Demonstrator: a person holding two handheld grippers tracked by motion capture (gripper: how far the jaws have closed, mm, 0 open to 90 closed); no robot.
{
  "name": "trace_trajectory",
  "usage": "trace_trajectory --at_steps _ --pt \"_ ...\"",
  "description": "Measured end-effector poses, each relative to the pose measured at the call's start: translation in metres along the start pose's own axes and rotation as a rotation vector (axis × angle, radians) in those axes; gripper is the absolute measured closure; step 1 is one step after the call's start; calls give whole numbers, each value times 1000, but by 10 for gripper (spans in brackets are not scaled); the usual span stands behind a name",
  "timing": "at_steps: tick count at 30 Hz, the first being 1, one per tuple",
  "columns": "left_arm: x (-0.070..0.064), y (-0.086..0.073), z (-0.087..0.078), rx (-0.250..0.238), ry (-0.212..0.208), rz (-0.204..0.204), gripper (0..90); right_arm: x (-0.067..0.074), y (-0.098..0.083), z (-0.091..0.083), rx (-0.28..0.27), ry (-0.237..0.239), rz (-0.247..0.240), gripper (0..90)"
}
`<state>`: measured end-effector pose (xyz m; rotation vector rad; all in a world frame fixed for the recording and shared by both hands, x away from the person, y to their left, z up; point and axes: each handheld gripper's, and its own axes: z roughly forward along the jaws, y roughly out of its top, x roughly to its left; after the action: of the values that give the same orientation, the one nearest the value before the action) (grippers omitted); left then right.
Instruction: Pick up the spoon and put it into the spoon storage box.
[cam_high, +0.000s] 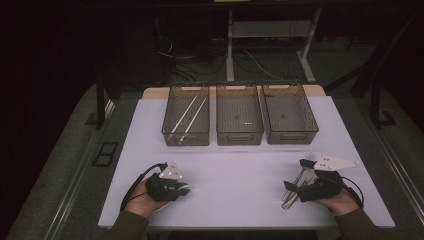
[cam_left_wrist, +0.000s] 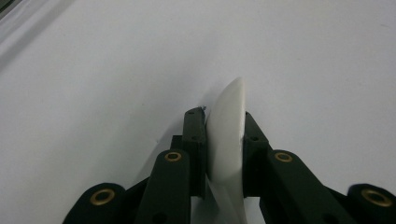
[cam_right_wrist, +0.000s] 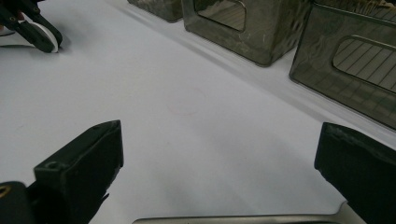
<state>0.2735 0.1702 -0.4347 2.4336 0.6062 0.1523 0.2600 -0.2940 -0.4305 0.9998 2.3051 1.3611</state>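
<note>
My left gripper (cam_left_wrist: 224, 119) is shut on a white plastic spoon (cam_left_wrist: 227, 140), whose curved bowl stands edgewise between the pads just above the white tabletop. In the high view this gripper (cam_high: 184, 190) rests at the front left of the table, pointing right. My right gripper (cam_right_wrist: 219, 140) is open wide with nothing between its jaws; a metal utensil handle (cam_right_wrist: 233, 219) lies just beneath it. In the high view it (cam_high: 298, 175) sits at the front right over a small pile of metal cutlery (cam_high: 294, 194). The right gripper view also catches the left gripper (cam_right_wrist: 39, 33) far off with the spoon (cam_right_wrist: 48, 36).
Three dark see-through bins stand side by side at the back of the table: the left bin (cam_high: 172, 135) holds two thin white sticks (cam_high: 190, 116), beside it the middle bin (cam_high: 240, 137) and the right bin (cam_high: 295, 135). Table edges drop to a dark floor.
</note>
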Motion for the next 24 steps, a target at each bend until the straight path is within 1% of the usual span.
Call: trace_trajectory --at_steps 3,4,5,10,11,12,13,18,21,22,23,24 --pt "-1 2 1 -5 5 -9 765 0 0 0 0 1 0 14" --pt "0 3 1 -3 9 6 765 0 0 0 -1 1 1 14" --pt "-2 4 2 -4 10 -13 765 0 0 0 -2 0 1 14" --pt "-4 8 1 -20 16 -30 765 0 0 0 -1 1 2 14" --pt "-4 9 1 -24 18 -43 765 0 0 0 -1 1 2 14" --pt "-3 9 0 -34 17 -44 765 0 0 0 -1 1 1 14" --pt "-4 9 -1 -37 19 -63 765 0 0 0 -1 1 1 14" --pt "-2 11 -5 -69 18 -99 765 0 0 0 1 -1 1 14" --pt "-1 13 -8 -85 20 -99 765 0 0 0 3 -3 4 14" --pt "-2 14 -8 -93 22 -106 765 0 0 1 4 -2 4 14" --pt "-1 15 -9 -104 20 -101 765 0 0 1 5 -1 6 14" --pt "-1 15 -9 -112 17 -113 765 0 0 2 3 8 9 14"
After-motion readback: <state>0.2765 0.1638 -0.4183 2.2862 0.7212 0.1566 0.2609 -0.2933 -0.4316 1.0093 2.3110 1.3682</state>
